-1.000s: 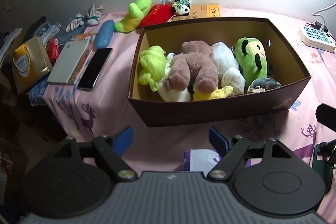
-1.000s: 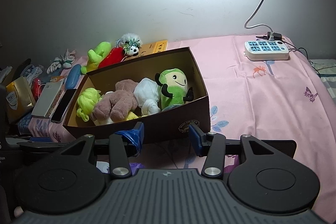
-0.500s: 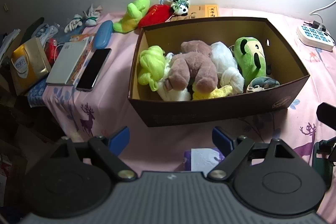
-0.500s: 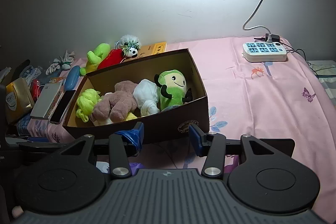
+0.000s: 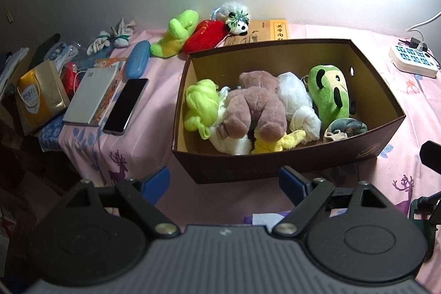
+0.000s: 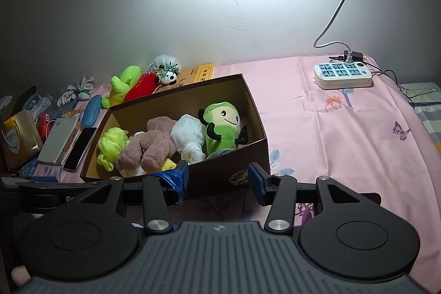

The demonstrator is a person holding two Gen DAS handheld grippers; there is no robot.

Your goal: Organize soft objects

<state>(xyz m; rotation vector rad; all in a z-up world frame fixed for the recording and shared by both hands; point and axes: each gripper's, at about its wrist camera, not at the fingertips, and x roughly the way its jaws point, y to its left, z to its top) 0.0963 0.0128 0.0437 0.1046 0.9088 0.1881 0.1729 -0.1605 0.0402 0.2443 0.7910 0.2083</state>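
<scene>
An open brown cardboard box (image 5: 289,164) (image 6: 176,92) stands on the pink cloth. Inside lie a brown plush bear (image 5: 256,106) (image 6: 151,142), a green plush figure (image 5: 328,92) (image 6: 223,126), lime yarn (image 5: 201,106), a white cloth bundle (image 5: 295,98), a yellow cloth (image 5: 275,143) and a grey sock (image 5: 344,127). Behind the box lie a lime plush (image 5: 176,33), a red plush (image 5: 206,35), a small panda (image 5: 237,19) and white gloves (image 5: 113,39). My left gripper (image 5: 223,181) hangs open before the box's front wall, holding nothing. My right gripper (image 6: 217,178) is open and empty at the box's near right corner.
Left of the box lie a phone (image 5: 125,106), a grey slab (image 5: 91,95), a blue case (image 5: 137,62) and a gold carton (image 5: 38,95). A yellow book (image 5: 273,30) is behind the box. A white power strip (image 6: 343,75) with cables sits at the far right.
The left gripper's jaws have spread a little wider. Both views have hardly shifted, and the toys in and behind the box lie as before.
</scene>
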